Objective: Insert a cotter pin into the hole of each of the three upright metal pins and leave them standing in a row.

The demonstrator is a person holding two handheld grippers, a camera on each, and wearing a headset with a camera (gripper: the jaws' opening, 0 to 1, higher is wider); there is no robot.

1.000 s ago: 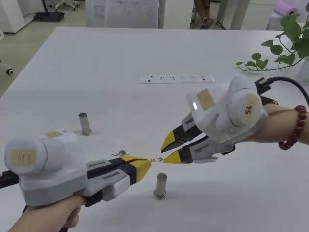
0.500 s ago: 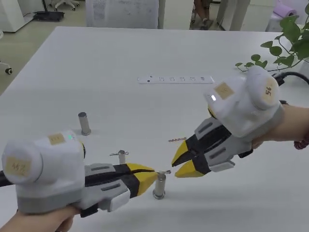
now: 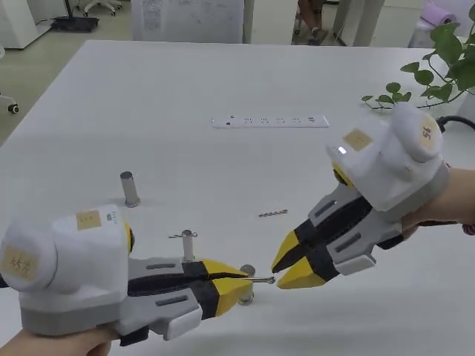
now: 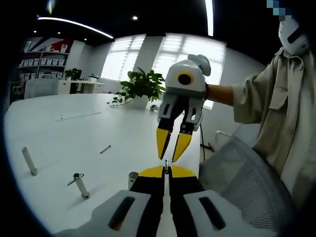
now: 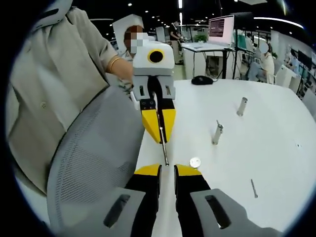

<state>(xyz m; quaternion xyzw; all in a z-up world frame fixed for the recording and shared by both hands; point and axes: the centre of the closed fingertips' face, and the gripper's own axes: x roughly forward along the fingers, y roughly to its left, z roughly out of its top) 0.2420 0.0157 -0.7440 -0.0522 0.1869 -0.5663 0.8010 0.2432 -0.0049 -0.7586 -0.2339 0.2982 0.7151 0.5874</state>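
Left gripper (image 3: 243, 282): jaws pressed together on a cotter pin (image 3: 262, 279), which juts from the tips. Its long axis is about level and points at the right gripper (image 3: 279, 276). Right jaws are slightly spread just beside the pin's free end; contact unclear. Both grippers are held low, angled tip to tip. An upright metal pin (image 3: 247, 271) is partly hidden behind the left tips.

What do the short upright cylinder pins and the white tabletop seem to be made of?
The short upright cylinder pins: likely steel, dull grey with a bright sheen along the side. The white tabletop: probably laminate, smooth matte, only soft reflections.
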